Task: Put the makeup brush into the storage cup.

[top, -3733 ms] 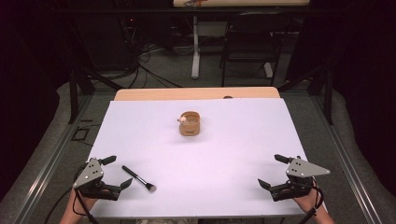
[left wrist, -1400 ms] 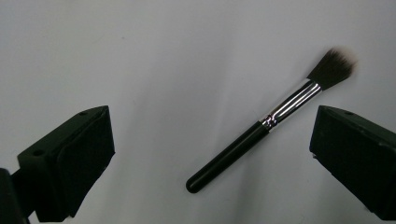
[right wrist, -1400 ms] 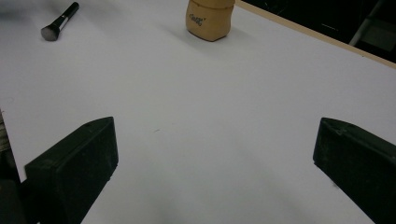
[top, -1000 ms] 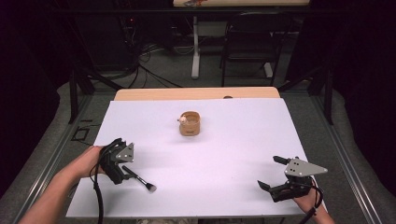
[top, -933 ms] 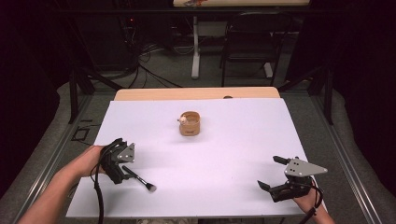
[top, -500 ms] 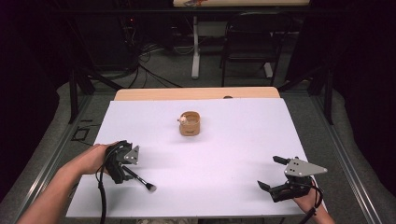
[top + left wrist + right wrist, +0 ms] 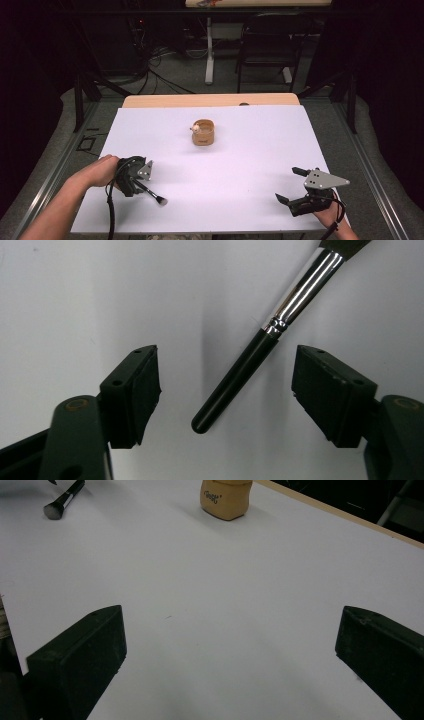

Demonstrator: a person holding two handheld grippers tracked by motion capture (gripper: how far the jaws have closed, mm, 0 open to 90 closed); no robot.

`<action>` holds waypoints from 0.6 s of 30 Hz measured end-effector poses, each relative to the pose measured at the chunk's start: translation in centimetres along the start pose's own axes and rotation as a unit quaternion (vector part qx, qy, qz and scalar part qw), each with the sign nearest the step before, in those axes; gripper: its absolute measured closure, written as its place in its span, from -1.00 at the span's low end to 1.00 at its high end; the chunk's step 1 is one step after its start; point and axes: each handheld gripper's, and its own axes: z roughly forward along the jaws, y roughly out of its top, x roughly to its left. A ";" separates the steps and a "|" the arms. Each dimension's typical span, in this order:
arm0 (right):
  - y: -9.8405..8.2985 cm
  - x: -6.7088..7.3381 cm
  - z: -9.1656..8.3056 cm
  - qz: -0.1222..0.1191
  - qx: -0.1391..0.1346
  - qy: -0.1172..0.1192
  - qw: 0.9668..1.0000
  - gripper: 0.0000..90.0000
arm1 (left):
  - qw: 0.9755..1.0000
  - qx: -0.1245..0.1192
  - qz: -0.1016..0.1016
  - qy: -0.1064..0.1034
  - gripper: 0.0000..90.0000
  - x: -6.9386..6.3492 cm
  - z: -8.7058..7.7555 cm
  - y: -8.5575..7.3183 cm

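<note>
A makeup brush [image 7: 151,193] with a black handle [image 7: 235,384] and a silver ferrule [image 7: 303,291] lies flat on the white table near the front left; the right gripper view shows the brush [image 7: 64,500] far off. My left gripper [image 7: 134,184] points down over the handle's end, open, its jaws either side of the handle without touching it [image 7: 226,392]. At the front right my right gripper [image 7: 289,186] rests low, open and holding nothing [image 7: 227,647]. A small tan wooden cup [image 7: 203,132] stands at the table's middle, cup [image 7: 225,497] with something pale inside.
The white table cover [image 7: 250,165] ends at a wooden strip [image 7: 210,100] along the far edge. Beyond it are a chair [image 7: 265,45], a desk leg [image 7: 208,50] and floor cables. Metal rails run along both sides of the table.
My left gripper moved forward from the front left corner onto the brush handle and has crept slightly right over the last second. The right gripper has stayed put.
</note>
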 end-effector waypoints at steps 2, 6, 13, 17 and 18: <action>0.0 0.0 0.0 -0.001 0.001 0.000 1.000 -1.00 | 1.000 0.004 0.005 -0.001 -0.30 0.0 0.1 0.1; 0.0 0.0 0.0 -0.001 0.002 -0.002 1.000 -1.00 | 0.999 0.020 0.025 -0.007 -0.12 -0.2 0.4 0.4; 0.0 -0.1 0.0 -0.001 0.003 -0.004 1.000 -1.00 | 0.998 0.033 0.052 -0.025 0.10 -0.3 0.7 0.8; -0.1 0.0 0.0 -0.003 0.006 -0.003 1.000 -1.00 | 0.997 0.037 0.060 -0.028 0.16 -0.3 0.9 0.9; -0.1 0.0 0.0 -0.003 0.007 -0.004 1.000 -1.00 | 0.997 0.033 0.060 -0.031 0.21 -0.3 1.0 1.0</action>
